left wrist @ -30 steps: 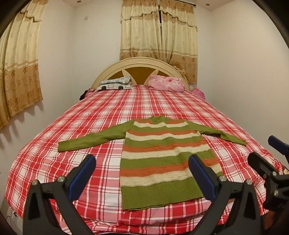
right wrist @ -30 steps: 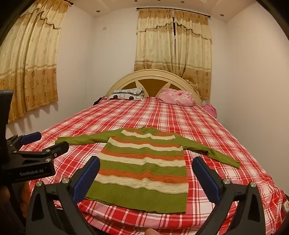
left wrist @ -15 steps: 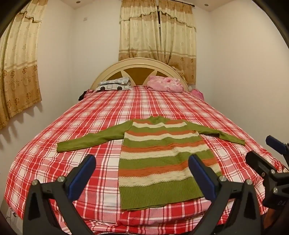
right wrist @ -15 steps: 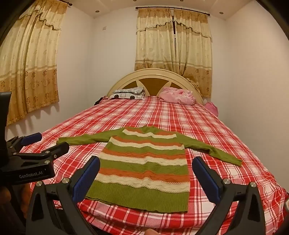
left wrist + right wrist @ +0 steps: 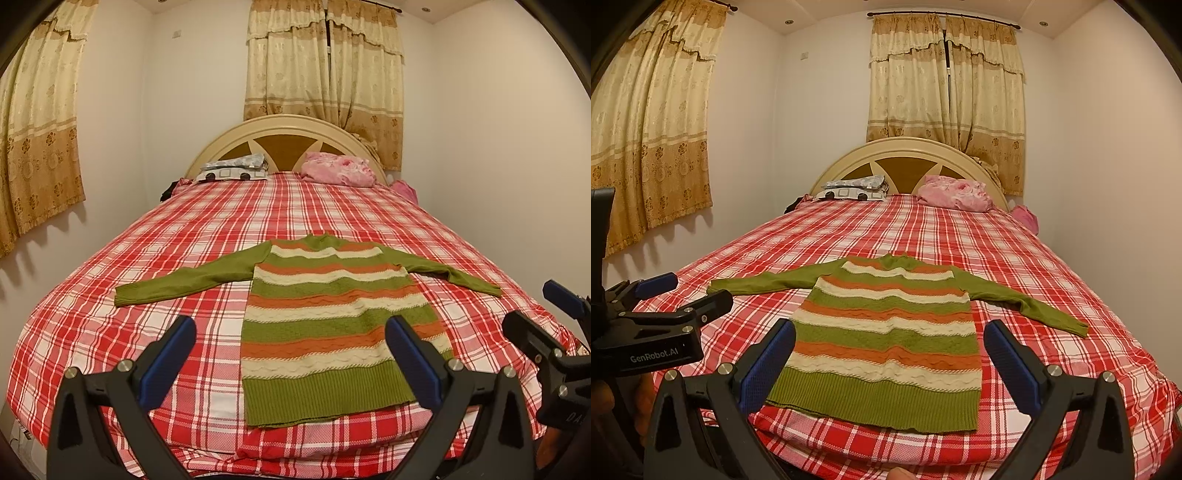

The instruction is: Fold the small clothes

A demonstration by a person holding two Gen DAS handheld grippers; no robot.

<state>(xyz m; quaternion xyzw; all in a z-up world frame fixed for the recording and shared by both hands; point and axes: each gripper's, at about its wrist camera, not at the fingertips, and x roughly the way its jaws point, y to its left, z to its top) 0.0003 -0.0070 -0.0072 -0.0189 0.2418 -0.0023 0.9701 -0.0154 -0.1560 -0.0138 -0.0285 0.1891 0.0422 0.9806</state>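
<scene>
A small green sweater (image 5: 332, 314) with orange and cream stripes lies flat on the red plaid bed (image 5: 129, 332), both sleeves spread out, hem toward me. It also shows in the right wrist view (image 5: 886, 332). My left gripper (image 5: 290, 360) is open and empty, held above the foot of the bed in front of the hem. My right gripper (image 5: 890, 362) is open and empty, beside it to the right. Each gripper appears at the edge of the other's view, the right gripper (image 5: 546, 332) and the left gripper (image 5: 672, 299).
A patterned pillow (image 5: 232, 170) and a pink bundle (image 5: 336, 170) lie at the cream headboard (image 5: 288, 125). Walls stand close on both sides of the bed. Curtains (image 5: 37, 129) hang on the left and behind the headboard.
Both grippers have shifted slightly; the view barely changes. The sweater lies as before and both grippers stay open.
</scene>
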